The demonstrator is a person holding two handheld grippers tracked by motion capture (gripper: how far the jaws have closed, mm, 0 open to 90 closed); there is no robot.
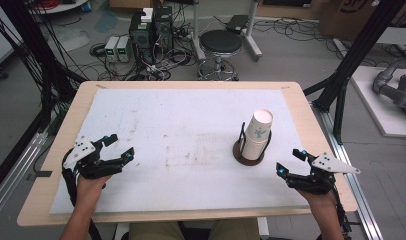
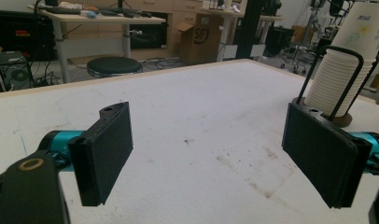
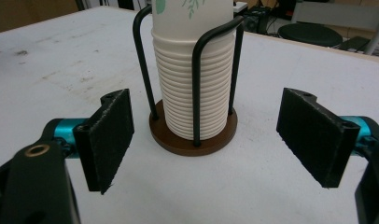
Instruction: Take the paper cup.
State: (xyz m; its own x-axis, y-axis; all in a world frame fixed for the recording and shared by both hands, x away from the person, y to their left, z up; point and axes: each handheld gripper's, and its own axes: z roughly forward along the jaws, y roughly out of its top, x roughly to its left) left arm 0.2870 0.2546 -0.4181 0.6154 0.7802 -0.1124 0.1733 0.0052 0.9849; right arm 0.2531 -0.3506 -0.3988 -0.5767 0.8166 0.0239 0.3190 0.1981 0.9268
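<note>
A stack of white paper cups (image 1: 256, 134) stands upside down in a black wire holder on a round brown base (image 1: 239, 155), right of the table's middle. In the right gripper view the stack (image 3: 193, 88) rises just ahead of the jaws, base (image 3: 165, 138) on the sheet. My right gripper (image 1: 289, 163) hovers open near the front right, a short way right of the holder. My left gripper (image 1: 119, 148) rests open at the front left, nothing between its jaws. In the left gripper view the cup stack (image 2: 338, 81) shows far off behind the right jaw.
A white sheet (image 1: 181, 125) covers the wooden table (image 1: 51, 165). Beyond the far edge stand a black stool (image 1: 220, 42) and computer boxes (image 1: 151, 30) with cables on the floor. Black frame posts (image 1: 341, 75) flank the table's right side.
</note>
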